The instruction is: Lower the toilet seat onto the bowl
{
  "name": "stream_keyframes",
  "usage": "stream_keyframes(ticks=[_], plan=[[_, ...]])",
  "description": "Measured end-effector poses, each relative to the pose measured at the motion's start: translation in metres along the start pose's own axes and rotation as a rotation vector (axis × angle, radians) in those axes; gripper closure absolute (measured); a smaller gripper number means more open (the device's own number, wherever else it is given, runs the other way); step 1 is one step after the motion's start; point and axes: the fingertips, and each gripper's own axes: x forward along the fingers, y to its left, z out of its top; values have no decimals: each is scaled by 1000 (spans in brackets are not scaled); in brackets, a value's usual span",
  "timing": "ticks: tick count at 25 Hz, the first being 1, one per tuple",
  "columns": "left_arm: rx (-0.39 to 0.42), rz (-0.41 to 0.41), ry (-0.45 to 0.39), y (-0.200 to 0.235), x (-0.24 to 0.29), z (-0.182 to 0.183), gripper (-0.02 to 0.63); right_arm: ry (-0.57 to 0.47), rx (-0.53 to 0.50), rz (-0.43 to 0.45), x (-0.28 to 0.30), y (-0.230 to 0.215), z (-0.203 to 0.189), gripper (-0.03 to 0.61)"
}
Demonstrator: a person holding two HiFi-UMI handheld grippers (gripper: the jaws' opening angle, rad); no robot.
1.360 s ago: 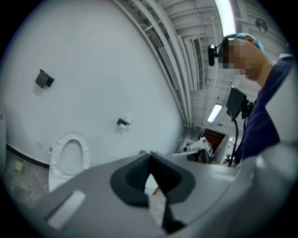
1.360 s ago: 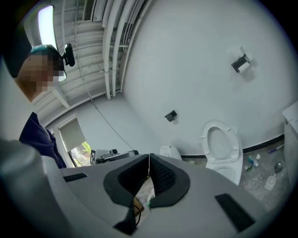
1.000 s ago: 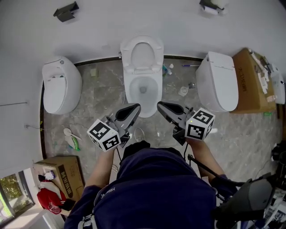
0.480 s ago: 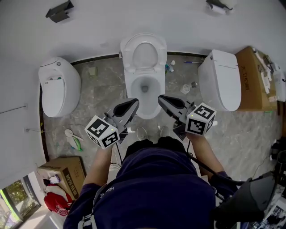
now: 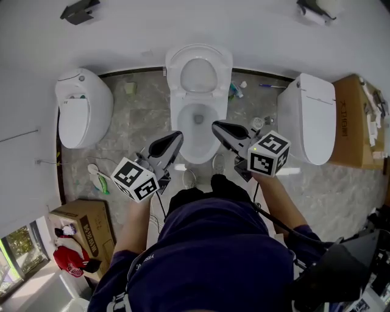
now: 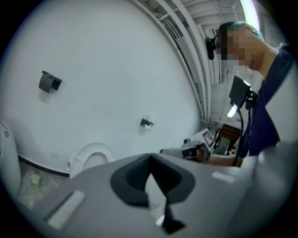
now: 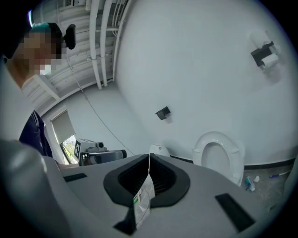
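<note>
A white toilet stands against the wall in the middle of the head view. Its seat (image 5: 198, 73) is raised upright above the open bowl (image 5: 196, 131). My left gripper (image 5: 176, 136) hovers over the bowl's front left rim and my right gripper (image 5: 217, 126) over its front right rim, neither touching it. Both are shut with nothing between the jaws. From the left gripper (image 6: 150, 156) the raised seat (image 6: 93, 155) shows low at the left. Ahead of the right gripper (image 7: 149, 156), the seat (image 7: 219, 153) stands to the right.
Closed white toilets stand at the left (image 5: 82, 116) and right (image 5: 314, 119). Cardboard boxes sit at the far right (image 5: 359, 122) and lower left (image 5: 82, 225). Small litter lies on the marble floor (image 5: 137, 122) around the bowl. A black wall fixture (image 5: 79, 12) and a paper holder (image 5: 317, 9) hang above.
Both grippers have moved a little forward over the bowl's front as the person stepped closer. The seat has stayed upright and the jaws have stayed shut.
</note>
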Motion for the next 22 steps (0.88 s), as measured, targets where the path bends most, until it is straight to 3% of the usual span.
stream_keyframes(ticks=[11,22], plan=[[30,108,39,2,74,0,611,68,-89,24,9,-94,34,569],[43,99,113,28,83,-10,611,112,-173,-126,52,-170,38,568]])
